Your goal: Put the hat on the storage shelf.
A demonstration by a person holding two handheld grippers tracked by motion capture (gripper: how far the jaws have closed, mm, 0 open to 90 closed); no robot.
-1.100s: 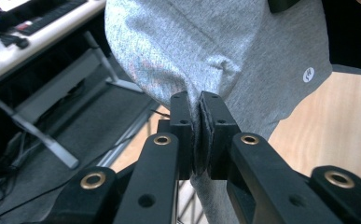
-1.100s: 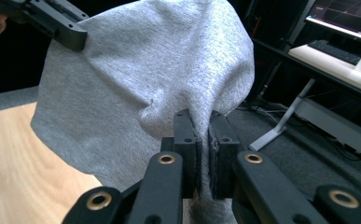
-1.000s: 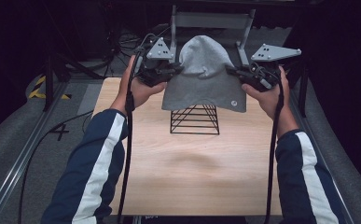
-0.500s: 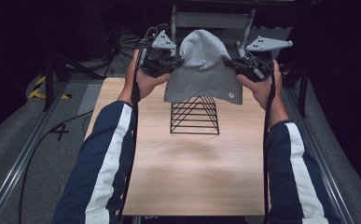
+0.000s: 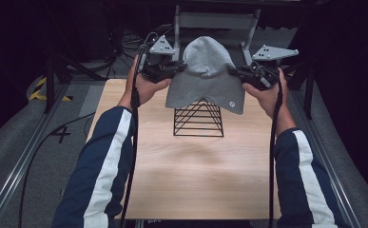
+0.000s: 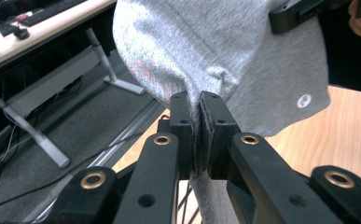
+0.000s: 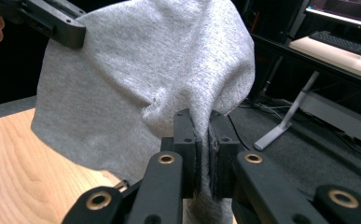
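Counting what I have to work with: one grey beanie (image 5: 206,71), one black wire stand (image 5: 198,117) and two grippers. My left gripper (image 5: 172,70) is clamped tight on the beanie's left side, a fold of grey knit pinched between its jaws, as the left gripper view shows (image 6: 200,100). My right gripper (image 5: 234,72) is likewise clenched on the opposite side of the fabric (image 7: 199,116). Between them the beanie hangs stretched in the air above the far edge of the bench (image 5: 181,175), its lower hem just over the peak of the stand, which sits near that far edge, midway between the side edges
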